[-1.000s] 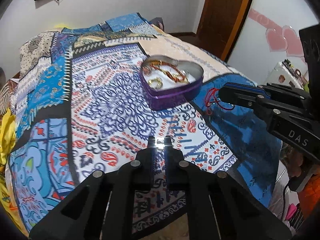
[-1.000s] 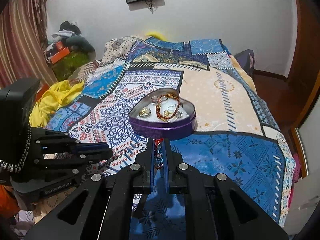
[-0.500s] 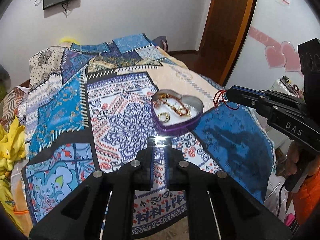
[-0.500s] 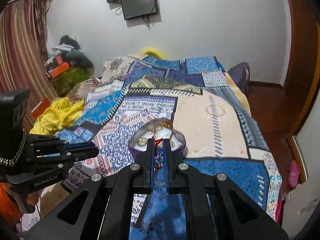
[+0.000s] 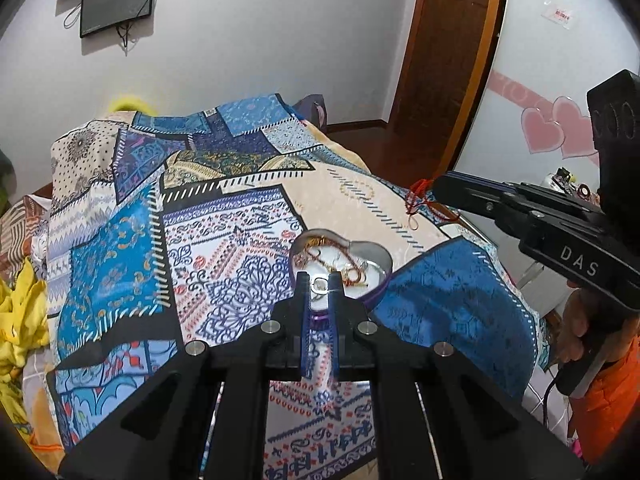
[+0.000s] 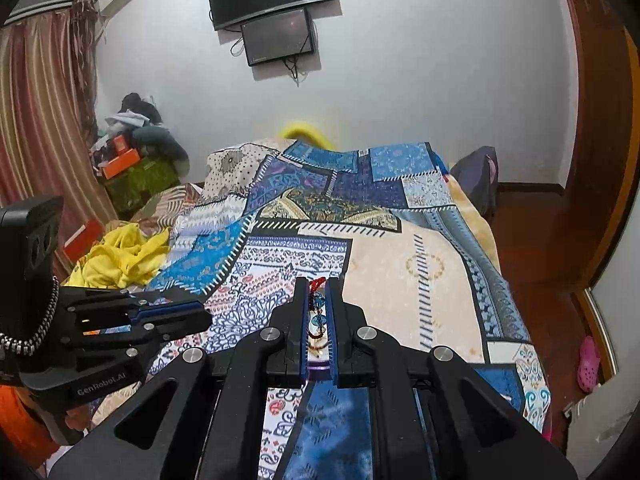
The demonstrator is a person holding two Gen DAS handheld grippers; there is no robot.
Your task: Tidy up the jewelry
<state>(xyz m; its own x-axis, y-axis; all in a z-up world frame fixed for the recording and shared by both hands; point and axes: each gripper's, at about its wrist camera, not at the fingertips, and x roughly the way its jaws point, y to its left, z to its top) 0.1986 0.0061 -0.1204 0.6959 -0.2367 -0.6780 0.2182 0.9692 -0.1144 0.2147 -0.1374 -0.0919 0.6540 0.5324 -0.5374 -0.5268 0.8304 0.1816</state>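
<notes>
A purple heart-shaped tin (image 5: 372, 268) sits on the patchwork bedspread (image 5: 224, 232) with gold and red jewelry inside. My left gripper (image 5: 319, 280) is shut on a small ring (image 5: 320, 286), held above the tin. My right gripper (image 6: 318, 286) is shut on a red cord bracelet with blue beads (image 6: 319, 304), high above the bed. In the left wrist view the right gripper (image 5: 436, 190) shows at the right with the red cord (image 5: 418, 200) hanging from its tip. In the right wrist view the tin is hidden behind my fingers.
Yellow clothes (image 6: 120, 256) lie at the bed's left edge. Boxes and clutter (image 6: 128, 160) stand by the curtain. Two screens (image 6: 276, 12) hang on the far wall. A wooden door (image 5: 448, 48) is at the right, and a pink shoe (image 6: 590, 362) lies on the floor.
Both grippers have risen well above the bed with their items held. The tin has gone from ahead of the fingers to beneath them in both views.
</notes>
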